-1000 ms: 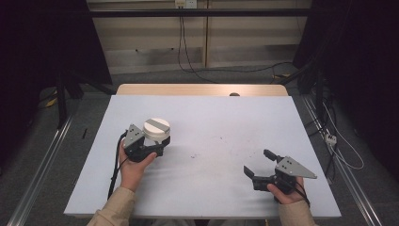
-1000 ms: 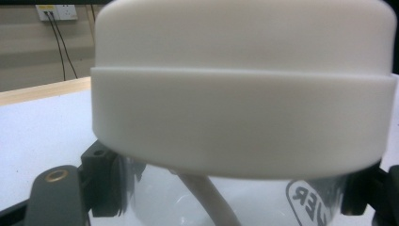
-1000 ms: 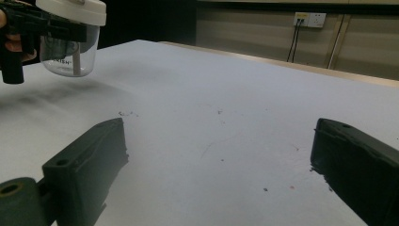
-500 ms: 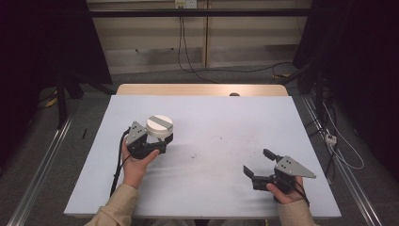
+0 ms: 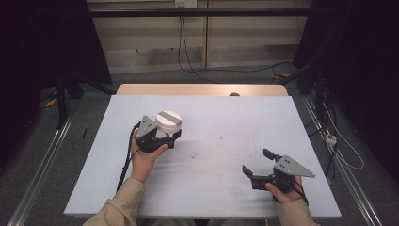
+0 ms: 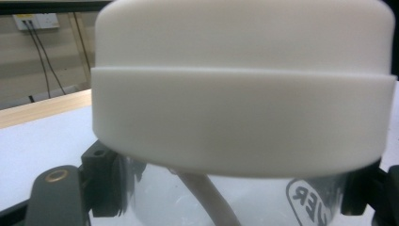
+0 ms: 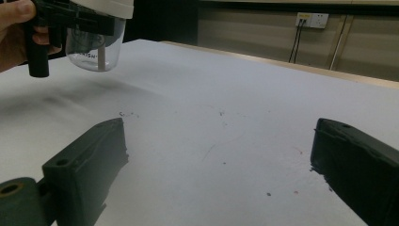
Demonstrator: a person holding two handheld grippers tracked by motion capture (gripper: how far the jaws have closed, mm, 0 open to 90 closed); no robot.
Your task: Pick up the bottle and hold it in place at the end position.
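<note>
While the left gripper [image 5: 162,136] is clamped on the clear body of a jar [image 5: 168,126] just under its white lid [image 5: 168,121], the jar hangs a little above the tabletop [image 5: 226,122], left of centre and toward the near side. From the right gripper view the jar [image 7: 96,47] shows a rounded clear bottom with a pale stick-like piece inside, and a soft shadow on the white surface beneath it suggests it is off the tabletop rather than resting on it. The right gripper [image 5: 261,165] sits low at the near right, well apart from the jar, with its jaws spread wide and nothing between them.

The step in hand looks like carrying or setting down the jar. To do it well, keep the jar upright so the lid stays level, hold the clamp firm on the clear wall without squeezing it out of shape, and lower it straight until the bottom meets the tabletop before the jaws let go. If the lid is to come off, the right gripper would need to cross over and take the lid from the side while the left steadies the body.

Dark print sits on the clear wall: the left gripper view shows letters that read "ZER" [image 6: 310,205], cut off at the edge, and the rest cannot be read.
</note>
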